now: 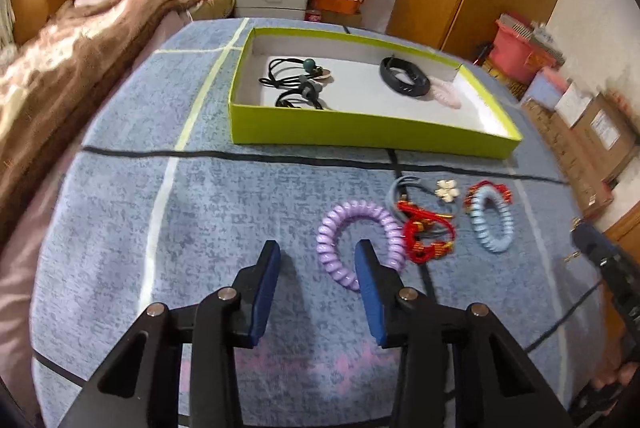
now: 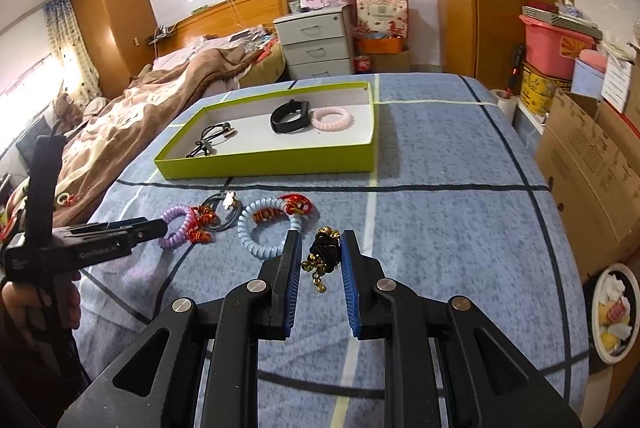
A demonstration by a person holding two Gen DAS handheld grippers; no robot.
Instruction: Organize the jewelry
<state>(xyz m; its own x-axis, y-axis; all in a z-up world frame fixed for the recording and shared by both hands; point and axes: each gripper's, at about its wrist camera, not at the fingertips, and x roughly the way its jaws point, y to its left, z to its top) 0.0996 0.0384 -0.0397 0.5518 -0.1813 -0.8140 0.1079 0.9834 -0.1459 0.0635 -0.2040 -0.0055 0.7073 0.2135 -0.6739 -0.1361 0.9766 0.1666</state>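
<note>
My left gripper [image 1: 318, 256] is open and low over the blue cloth. Its right finger stands inside the purple spiral hair tie [image 1: 340, 220] and its left finger outside, with the ring's left side between the pads. From the right wrist, the left gripper [image 2: 158, 228] is at the purple tie [image 2: 176, 228]. My right gripper [image 2: 321, 242] is shut on a black hair tie with gold beads [image 2: 322, 256], whose beads dangle. A blue spiral tie [image 1: 492, 224], red-and-gold ornaments [image 1: 424, 240] and a white flower tie [image 1: 446, 188] lie beside it.
A green open box [image 1: 360, 138] stands farther back, holding black cords with a bead [image 1: 296, 80], a black band [image 1: 404, 78] and a pink spiral tie [image 2: 332, 118]. A bed with a brown blanket [image 1: 80, 68] lies left. Cardboard boxes [image 2: 592, 164] and a plate [image 2: 612, 312] stand right.
</note>
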